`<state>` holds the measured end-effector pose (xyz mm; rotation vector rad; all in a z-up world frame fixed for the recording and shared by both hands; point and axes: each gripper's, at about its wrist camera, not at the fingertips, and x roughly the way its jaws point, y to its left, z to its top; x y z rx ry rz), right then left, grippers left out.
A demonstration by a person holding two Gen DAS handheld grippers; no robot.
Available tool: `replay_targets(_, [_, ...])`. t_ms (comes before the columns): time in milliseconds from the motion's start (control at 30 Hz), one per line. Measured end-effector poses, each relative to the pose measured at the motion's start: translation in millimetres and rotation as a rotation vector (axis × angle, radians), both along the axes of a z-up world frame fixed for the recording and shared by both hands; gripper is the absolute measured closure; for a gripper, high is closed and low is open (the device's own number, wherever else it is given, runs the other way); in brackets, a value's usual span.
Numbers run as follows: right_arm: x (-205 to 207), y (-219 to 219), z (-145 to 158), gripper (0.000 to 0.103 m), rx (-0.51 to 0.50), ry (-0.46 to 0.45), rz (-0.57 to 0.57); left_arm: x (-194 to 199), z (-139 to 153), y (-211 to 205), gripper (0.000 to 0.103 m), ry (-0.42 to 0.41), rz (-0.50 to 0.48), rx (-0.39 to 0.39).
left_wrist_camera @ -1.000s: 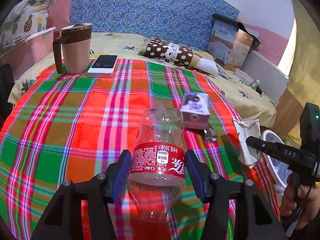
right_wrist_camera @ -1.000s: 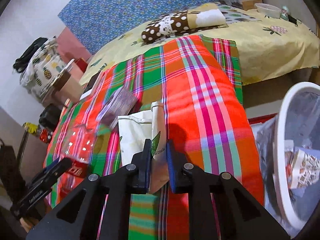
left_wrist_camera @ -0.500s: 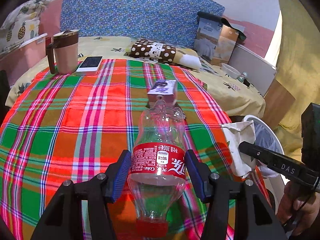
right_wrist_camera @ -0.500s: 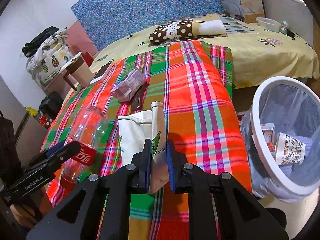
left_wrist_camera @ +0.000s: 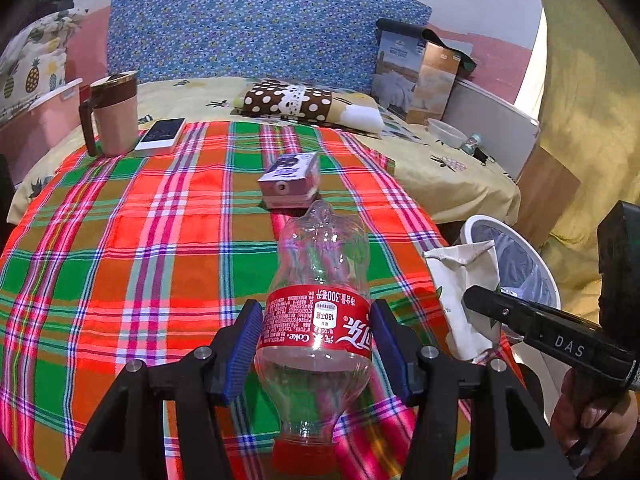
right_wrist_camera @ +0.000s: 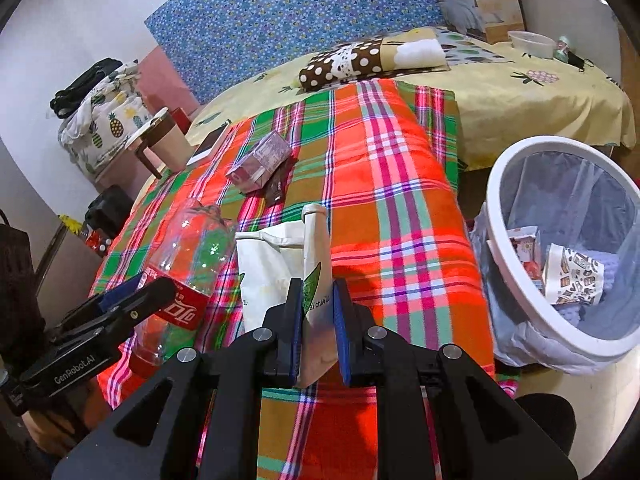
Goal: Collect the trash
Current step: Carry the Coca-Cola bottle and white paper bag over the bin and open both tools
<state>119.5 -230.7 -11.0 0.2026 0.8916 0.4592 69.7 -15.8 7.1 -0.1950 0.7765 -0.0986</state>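
Now the left gripper (left_wrist_camera: 316, 344) clamps a clear plastic cola bottle with a red label (left_wrist_camera: 320, 304), while the right gripper (right_wrist_camera: 316, 328) pinches a crumpled white paper bag (right_wrist_camera: 280, 268); a white-rimmed lined trash bin (right_wrist_camera: 516, 248) sits to its right.

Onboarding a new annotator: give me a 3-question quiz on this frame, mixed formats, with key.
1. True or false: the left gripper grips the plastic bottle with its cap end toward the camera.
2. Multiple choice: what does the right gripper hold? A) the pink carton B) a white paper bag C) a phone
3. Fill in: the white trash bin beside the bed already holds ____.

Key:
1. True; the red cap sits below the pads.
2. B, the white paper bag; the pink carton lies on the plaid cloth.
3. Some trash, including a printed paper cup.
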Motion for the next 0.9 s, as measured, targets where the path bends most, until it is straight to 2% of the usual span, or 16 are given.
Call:
replay_targets(333, [-4, -26, 2, 0.086, 0.020, -0.017, -0.059, 10, 3, -29, 0.047, -0.002, -0.054, 0.007])
replay_targets(900, [-8, -93, 9, 0.086, 0.031, -0.042, -0.227, 38, 13, -113, 0.047, -0.029, -0.241, 0.003])
